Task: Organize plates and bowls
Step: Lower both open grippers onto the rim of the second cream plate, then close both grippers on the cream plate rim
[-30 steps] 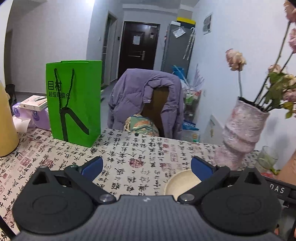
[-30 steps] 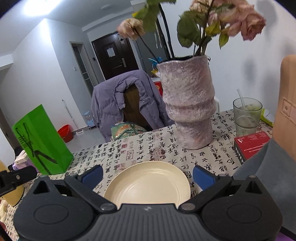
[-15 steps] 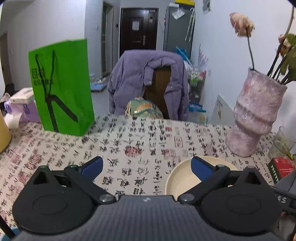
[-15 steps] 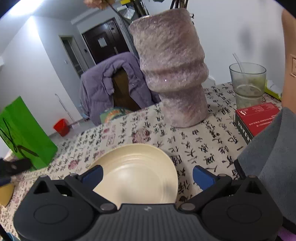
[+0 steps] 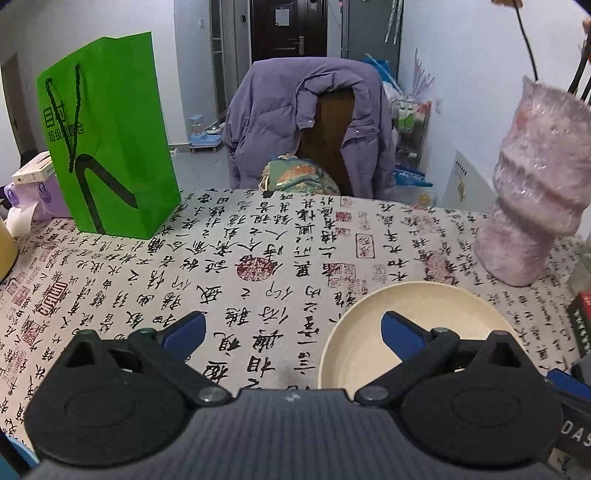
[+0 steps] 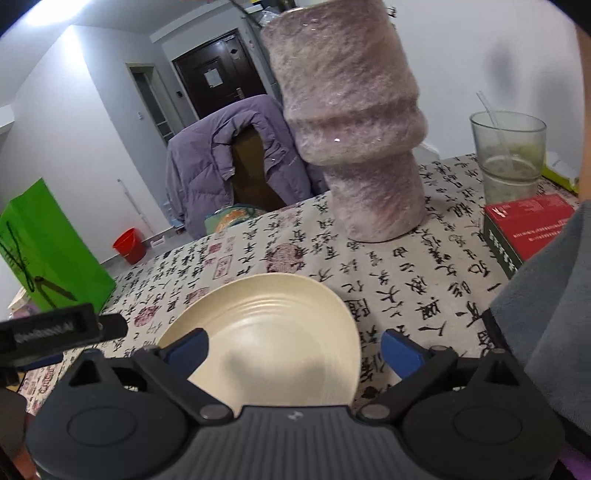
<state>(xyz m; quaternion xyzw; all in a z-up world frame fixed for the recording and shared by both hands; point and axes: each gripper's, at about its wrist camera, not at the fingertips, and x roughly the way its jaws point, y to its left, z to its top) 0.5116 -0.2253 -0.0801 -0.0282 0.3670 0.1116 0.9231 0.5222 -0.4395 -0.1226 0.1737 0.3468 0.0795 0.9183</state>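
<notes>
We read this as a lived-in home, dining corner. Beyond the fingers: desk under a calligraphy-print cloth [image 5: 258, 236], chair draped with a purple jacket [image 5: 306, 122], dark entry door [image 5: 288, 27]. Left of the fingers a green shopping bag [image 5: 107, 133]; right, a flower vase [image 6: 354, 122].

Left tongs [image 5: 291, 328] wide apart, right tongs [image 6: 295, 349] closing, both angled downward, nothing gripped.
</notes>
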